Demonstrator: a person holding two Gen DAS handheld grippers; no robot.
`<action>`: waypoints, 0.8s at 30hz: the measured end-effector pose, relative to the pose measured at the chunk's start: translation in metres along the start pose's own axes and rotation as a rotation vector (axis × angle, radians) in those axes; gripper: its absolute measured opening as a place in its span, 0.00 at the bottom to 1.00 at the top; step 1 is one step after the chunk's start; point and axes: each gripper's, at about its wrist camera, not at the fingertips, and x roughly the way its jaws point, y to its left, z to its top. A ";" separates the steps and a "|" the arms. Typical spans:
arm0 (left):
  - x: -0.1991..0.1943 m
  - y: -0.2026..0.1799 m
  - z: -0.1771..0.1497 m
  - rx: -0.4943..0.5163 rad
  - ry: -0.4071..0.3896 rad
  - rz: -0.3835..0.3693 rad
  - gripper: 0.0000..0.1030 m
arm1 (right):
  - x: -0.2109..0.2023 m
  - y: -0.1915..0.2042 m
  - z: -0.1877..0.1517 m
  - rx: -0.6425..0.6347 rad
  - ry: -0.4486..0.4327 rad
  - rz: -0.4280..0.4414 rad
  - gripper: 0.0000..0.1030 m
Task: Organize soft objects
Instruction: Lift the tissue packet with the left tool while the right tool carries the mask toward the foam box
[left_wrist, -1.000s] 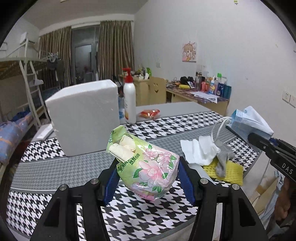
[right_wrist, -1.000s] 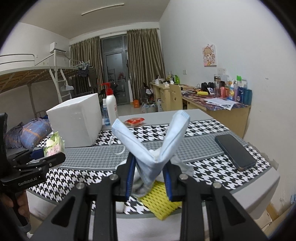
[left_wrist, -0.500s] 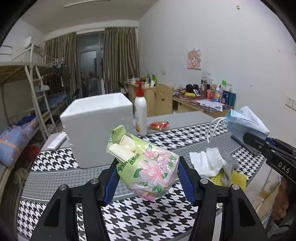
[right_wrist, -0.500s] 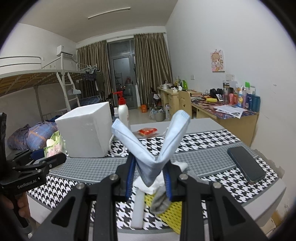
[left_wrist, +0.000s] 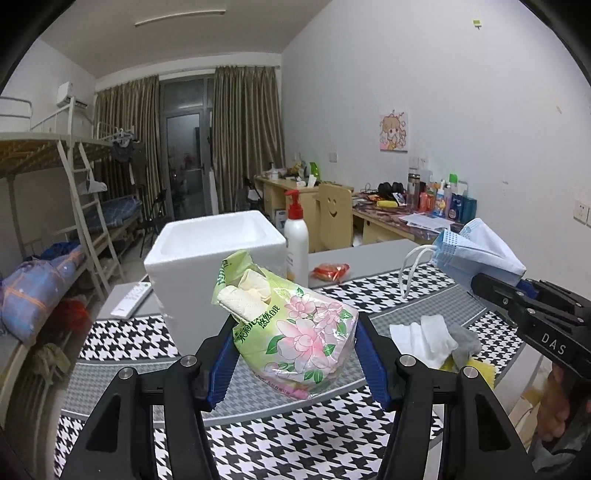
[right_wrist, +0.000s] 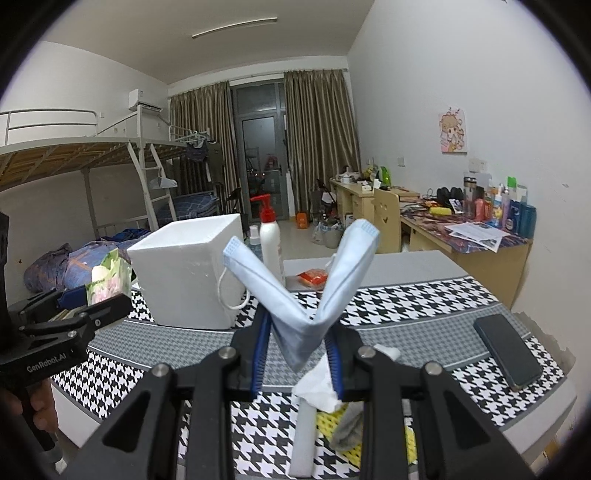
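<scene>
My left gripper (left_wrist: 293, 354) is shut on a green floral tissue pack (left_wrist: 291, 325) and holds it in the air in front of an open white foam box (left_wrist: 218, 266). My right gripper (right_wrist: 298, 354) is shut on a folded blue face mask (right_wrist: 303, 295), also raised above the table; the mask shows at the right in the left wrist view (left_wrist: 476, 251). The tissue pack shows at the left in the right wrist view (right_wrist: 107, 280), beside the foam box (right_wrist: 192, 273). A white cloth (left_wrist: 421, 339), a grey sock (left_wrist: 465, 343) and a yellow sponge cloth (right_wrist: 328, 421) lie on the table.
A white pump bottle (left_wrist: 295, 243) and a red snack packet (left_wrist: 328, 271) stand behind the box. A black phone (right_wrist: 508, 350) lies at the table's right end. A white foam strip (right_wrist: 304, 439) lies near the front edge. A bunk bed (right_wrist: 74, 177) stands left, desks along the right wall.
Both grippers have risen with their loads; the foam box's open top now shows in the left wrist view. The mask and the tissue pack stay gripped.
</scene>
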 end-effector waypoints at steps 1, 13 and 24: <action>0.000 0.002 0.002 0.000 -0.004 0.002 0.59 | 0.002 0.001 0.002 -0.004 0.000 0.003 0.32; 0.006 0.017 0.023 -0.014 -0.043 0.009 0.59 | 0.021 0.014 0.023 -0.036 -0.015 0.041 0.32; 0.014 0.030 0.040 -0.025 -0.061 0.013 0.59 | 0.038 0.028 0.038 -0.050 -0.011 0.059 0.32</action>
